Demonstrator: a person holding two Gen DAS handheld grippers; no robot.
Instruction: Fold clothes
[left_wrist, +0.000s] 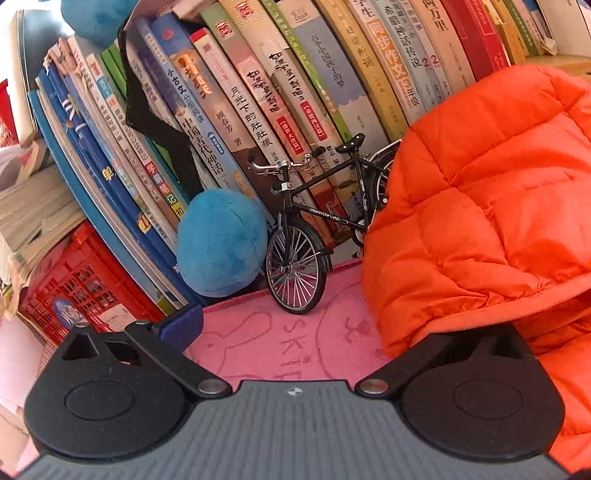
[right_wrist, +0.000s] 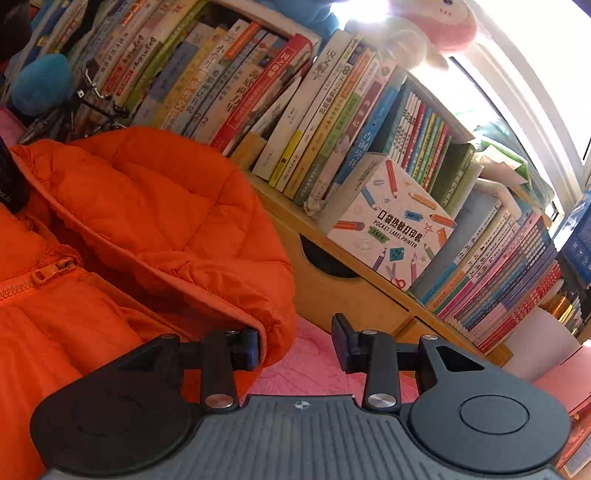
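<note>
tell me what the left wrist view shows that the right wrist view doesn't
Only the left wrist view shows the red crate and the whole model bicycle standing on the pink mat. Only the right wrist view shows the label printer box, the jacket's zipper pull, a pink plush toy and the bright window. Both show the orange puffer jacket, rows of books, the blue plush, and open grippers: left gripper, right gripper.
</note>
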